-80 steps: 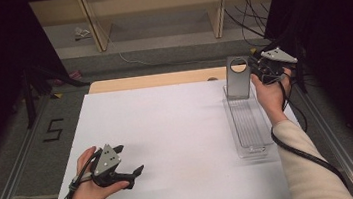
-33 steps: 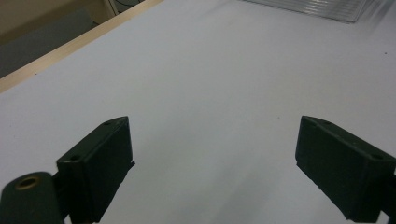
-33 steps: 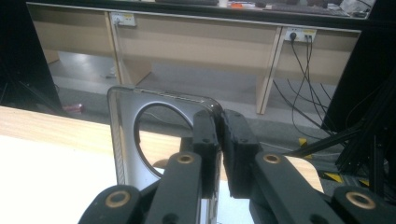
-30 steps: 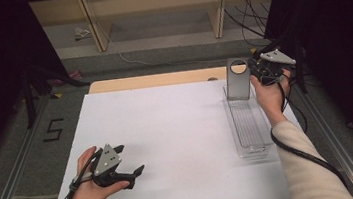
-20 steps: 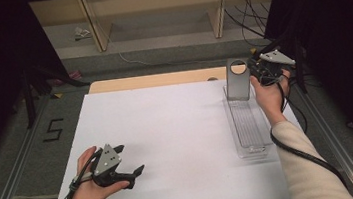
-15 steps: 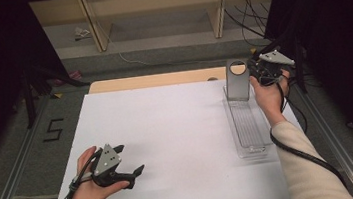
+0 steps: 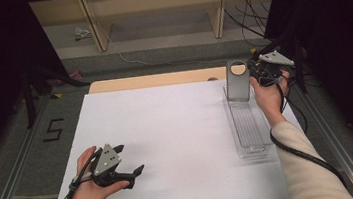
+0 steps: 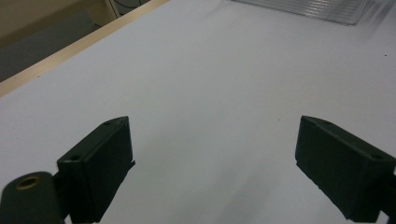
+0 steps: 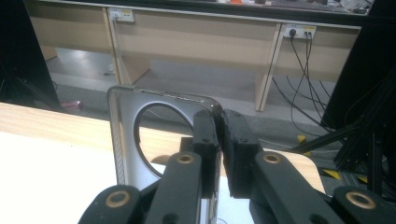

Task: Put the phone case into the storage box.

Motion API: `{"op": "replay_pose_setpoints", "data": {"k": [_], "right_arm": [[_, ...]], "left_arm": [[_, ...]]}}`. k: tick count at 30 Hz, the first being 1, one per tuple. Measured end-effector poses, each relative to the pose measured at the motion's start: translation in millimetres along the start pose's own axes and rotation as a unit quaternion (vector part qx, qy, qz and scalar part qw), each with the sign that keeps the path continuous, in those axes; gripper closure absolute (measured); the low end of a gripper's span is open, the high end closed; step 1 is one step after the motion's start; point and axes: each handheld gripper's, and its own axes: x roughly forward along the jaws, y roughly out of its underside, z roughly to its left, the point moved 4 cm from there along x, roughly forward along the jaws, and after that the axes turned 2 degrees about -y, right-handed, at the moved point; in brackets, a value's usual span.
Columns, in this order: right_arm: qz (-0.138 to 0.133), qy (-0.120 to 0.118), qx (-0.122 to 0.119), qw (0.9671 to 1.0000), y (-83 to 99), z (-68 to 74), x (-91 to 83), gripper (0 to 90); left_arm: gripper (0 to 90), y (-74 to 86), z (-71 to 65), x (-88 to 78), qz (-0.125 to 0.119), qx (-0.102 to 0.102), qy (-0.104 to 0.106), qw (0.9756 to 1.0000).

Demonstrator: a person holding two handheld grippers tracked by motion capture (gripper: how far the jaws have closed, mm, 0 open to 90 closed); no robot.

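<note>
A grey metal plate (image 7: pixel 237 80) with a round hole stands upright at the far end of a clear plastic tray (image 7: pixel 250 149) on the table's right side. My right gripper (image 7: pixel 256 74) is shut on the plate's right edge. In the right gripper view the gripper (image 9: pixel 218 140) has its pads pressed together over the plate (image 9: pixel 126 140) near its top corner. My left gripper (image 7: pixel 135 173) rests in the hand near the front left of the white table (image 7: pixel 167 125). In the left gripper view this gripper (image 8: pixel 212 172) stands open over bare table, with the tray (image 8: pixel 317 7) far off.
A wooden strip (image 7: pixel 152 80) runs along the table's far edge. Beyond it are a wooden shelf frame (image 7: pixel 154 11) and cables (image 7: pixel 249 5) on the floor. A "5" mark (image 7: pixel 53 129) lies on the floor at left. Dark curtains close both sides.
</note>
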Motion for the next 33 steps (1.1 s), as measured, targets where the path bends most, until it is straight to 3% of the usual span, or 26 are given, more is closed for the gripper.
{"op": "replay_pose_setpoints", "data": {"k": [33], "right_arm": [[0.008, -0.002, -0.001, 1.0000, 6.3, 0.2, 3.6, 84.5]], "left_arm": [[11.3, -0.4, -0.5, 0.0, -0.001, 0.001, 0.000, 1.0000]]}}
